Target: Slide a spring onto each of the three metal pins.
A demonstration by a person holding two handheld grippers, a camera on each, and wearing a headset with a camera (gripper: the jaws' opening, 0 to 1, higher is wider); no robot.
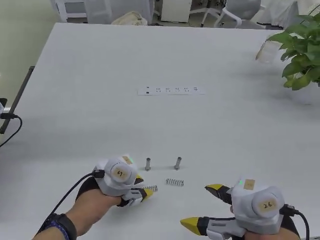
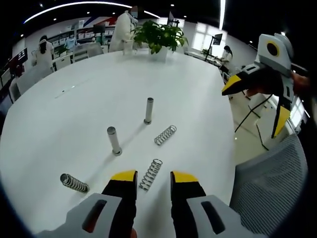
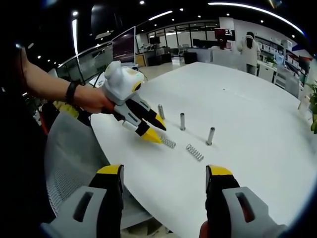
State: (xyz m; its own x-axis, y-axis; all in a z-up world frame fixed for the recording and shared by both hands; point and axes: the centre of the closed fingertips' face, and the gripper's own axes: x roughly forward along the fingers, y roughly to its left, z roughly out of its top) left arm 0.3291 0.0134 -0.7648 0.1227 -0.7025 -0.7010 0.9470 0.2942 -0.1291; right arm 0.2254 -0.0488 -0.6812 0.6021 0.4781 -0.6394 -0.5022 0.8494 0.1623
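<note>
Two bare metal pins (image 1: 148, 164) (image 1: 177, 163) stand upright on the white table (image 1: 165, 60). In the right gripper view a third pin (image 3: 161, 111) stands just behind the left gripper. One loose spring (image 1: 174, 182) lies in front of the pins. A second spring (image 2: 150, 174) lies on the table between the tips of my left gripper (image 2: 153, 176), whose jaws are open and not touching it. A coiled piece with a round end (image 2: 74, 182) sits to the left; I cannot tell whether it is on a pin. My right gripper (image 1: 202, 205) hangs open and empty at the near edge.
A white power strip (image 1: 171, 90) lies flat at mid-table. A potted plant (image 1: 300, 55) stands at the far right edge. A black cable (image 1: 10, 125) runs off the left edge. A grey mesh chair (image 3: 74, 163) is beside the table.
</note>
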